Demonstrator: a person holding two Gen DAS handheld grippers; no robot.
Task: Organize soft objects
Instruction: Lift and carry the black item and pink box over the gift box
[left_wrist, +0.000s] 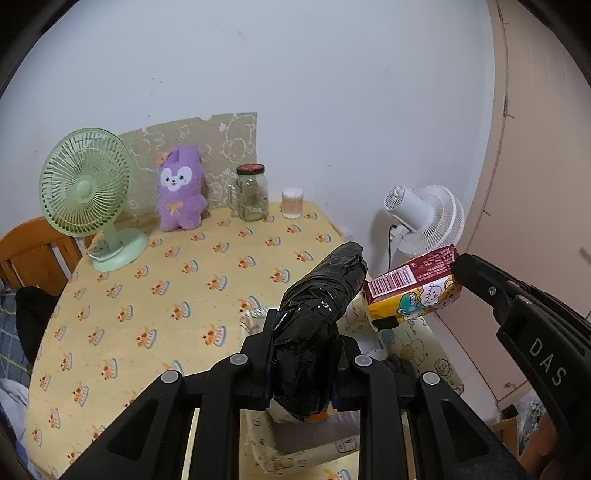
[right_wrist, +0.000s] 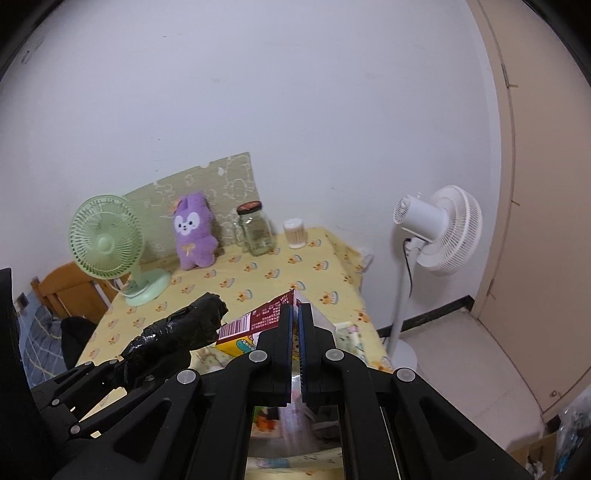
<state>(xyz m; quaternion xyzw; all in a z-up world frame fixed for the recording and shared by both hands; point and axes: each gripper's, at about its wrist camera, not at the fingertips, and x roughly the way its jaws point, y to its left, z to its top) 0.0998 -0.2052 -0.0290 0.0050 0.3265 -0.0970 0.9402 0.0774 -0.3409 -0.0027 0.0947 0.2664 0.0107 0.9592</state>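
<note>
My left gripper (left_wrist: 306, 332) is shut on a black plastic-wrapped bundle (left_wrist: 325, 295), which sticks up and forward over the yellow tablecloth (left_wrist: 184, 295). To its right, my right gripper (left_wrist: 461, 266) holds a yellow cartoon tissue pack (left_wrist: 410, 291) with a maroon barcode side. In the right wrist view my right gripper (right_wrist: 296, 314) is shut on a thin edge of that tissue pack (right_wrist: 255, 325). The black bundle (right_wrist: 177, 332) sits in the left gripper (right_wrist: 122, 365) at lower left. A purple plush bunny (left_wrist: 181, 188) (right_wrist: 194, 232) stands upright against the back wall.
A green desk fan (left_wrist: 86, 188), a glass jar (left_wrist: 251, 195) and a small swab container (left_wrist: 292, 204) line the table's back. A white standing fan (right_wrist: 439, 229) is off the table's right edge. A cartoon-print fabric bin (left_wrist: 424, 347) lies below the grippers. A wooden chair (left_wrist: 33, 251) is at the left.
</note>
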